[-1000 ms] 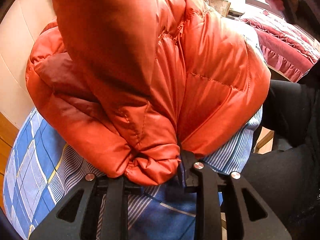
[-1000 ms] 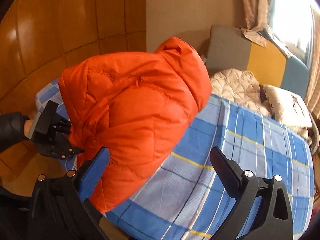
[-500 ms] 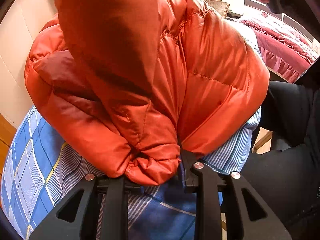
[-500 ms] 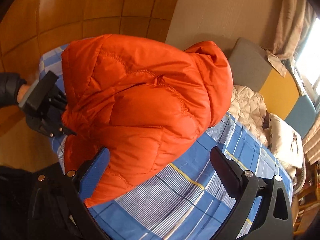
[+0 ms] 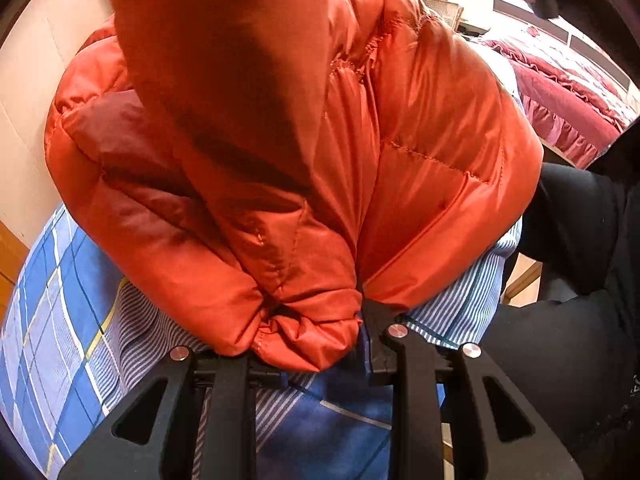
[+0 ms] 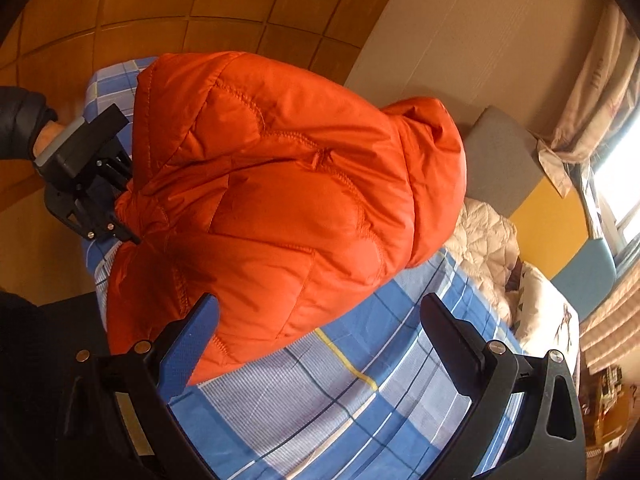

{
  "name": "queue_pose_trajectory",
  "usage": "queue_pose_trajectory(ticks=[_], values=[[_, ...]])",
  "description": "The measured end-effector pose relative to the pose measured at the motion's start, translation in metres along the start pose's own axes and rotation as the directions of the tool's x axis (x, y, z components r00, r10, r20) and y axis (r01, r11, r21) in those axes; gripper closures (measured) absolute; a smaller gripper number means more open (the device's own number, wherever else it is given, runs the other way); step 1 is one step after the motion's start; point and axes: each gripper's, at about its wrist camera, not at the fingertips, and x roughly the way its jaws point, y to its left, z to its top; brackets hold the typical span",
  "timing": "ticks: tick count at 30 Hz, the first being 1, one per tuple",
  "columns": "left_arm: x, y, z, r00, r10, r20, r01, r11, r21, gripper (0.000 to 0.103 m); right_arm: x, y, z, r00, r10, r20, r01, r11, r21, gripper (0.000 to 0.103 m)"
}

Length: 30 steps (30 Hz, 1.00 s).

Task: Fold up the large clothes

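Orange puffer jacket (image 5: 280, 168) lies bunched on the blue plaid bedsheet (image 6: 328, 396), its hem pinched in the left gripper (image 5: 312, 344), as a second ago. Right gripper (image 6: 320, 320), jaws wide and empty, has swung higher above the jacket; folding appears unfinished. Only its view shows the hood (image 6: 432, 152) beside the quilted blanket (image 6: 484, 240).

**Bedroom, daylight from the window side**

Blue plaid bedsheet (image 6: 360, 392) across the bed. At 11 o'clock in the right wrist view, glossy wooden floor (image 6: 120, 4); at 1 o'clock, beige wall (image 6: 460, 28). At 3 o'clock, bright window (image 6: 620, 184), curtain (image 6: 592, 92), grey, yellow and blue headboard (image 6: 540, 216). Cream quilt (image 6: 486, 236) beside it. In the left wrist view, at 2 o'clock, maroon bedspread (image 5: 560, 100).
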Motion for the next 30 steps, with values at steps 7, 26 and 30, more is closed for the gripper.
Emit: queue_pose_trajectory(ticks=[7,26,30], values=[[0.000,-0.001,-0.001,1.000,-0.016,0.010,0.015,1.000,0.009,0.078,0.002,-0.026,0.018,0.997,0.066,0.038,-0.066,0.998,0.012,0.008],[-0.004,-0.005,-0.006,0.999,0.001,0.040,-0.002,1.000,0.015,0.078,0.054,-0.053,0.079,0.956,0.285,0.076,-0.293,0.947,0.133,0.060],[-0.004,-0.004,-0.008,0.998,-0.003,0.057,0.004,1.000,-0.010,0.078,0.103,-0.042,0.093,0.955,0.294,-0.036,-0.287,0.950,0.120,0.056]])
